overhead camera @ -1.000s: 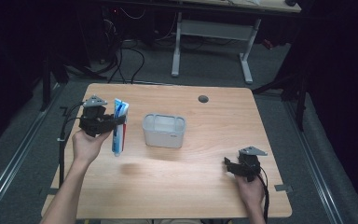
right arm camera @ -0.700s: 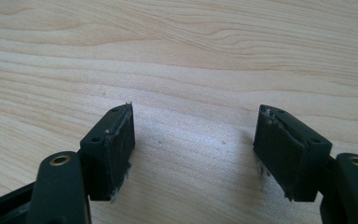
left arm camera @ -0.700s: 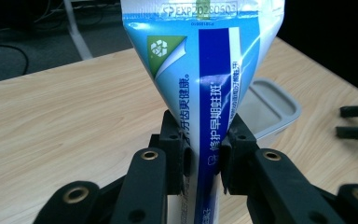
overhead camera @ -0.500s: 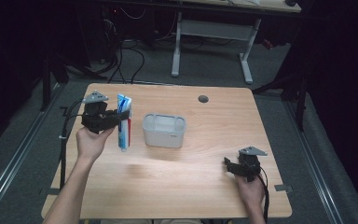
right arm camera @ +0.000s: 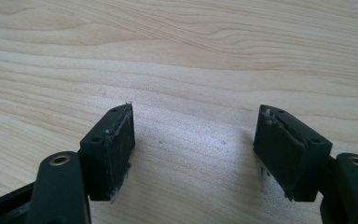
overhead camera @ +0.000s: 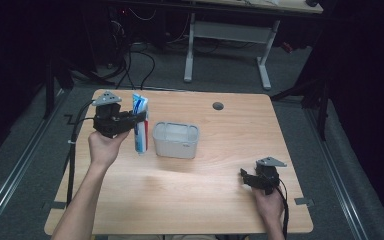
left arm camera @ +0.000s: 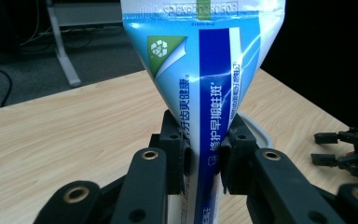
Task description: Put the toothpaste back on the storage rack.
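Observation:
A blue and white toothpaste tube [overhead camera: 140,124] [left arm camera: 206,93] hangs upright above the table's left side, crimped end up. My left gripper [overhead camera: 139,118] [left arm camera: 204,156] is shut on its middle, just left of a clear plastic box [overhead camera: 176,140]. The box's rim [left arm camera: 257,134] peeks out behind the tube in the left gripper view. My right gripper [overhead camera: 244,177] [right arm camera: 193,151] rests low near the table's front right, jaws open and nothing between them. It also appears at the right edge of the left gripper view [left arm camera: 328,149].
The wooden table [overhead camera: 220,200] has a round cable hole [overhead camera: 218,106] at the back. A white desk frame [overhead camera: 227,35] stands on the floor beyond the table. Metal rails [overhead camera: 10,185] run along the floor on both sides.
My left gripper has lifted the toothpaste tube and carried it a little toward the clear box. The right gripper has stayed put.

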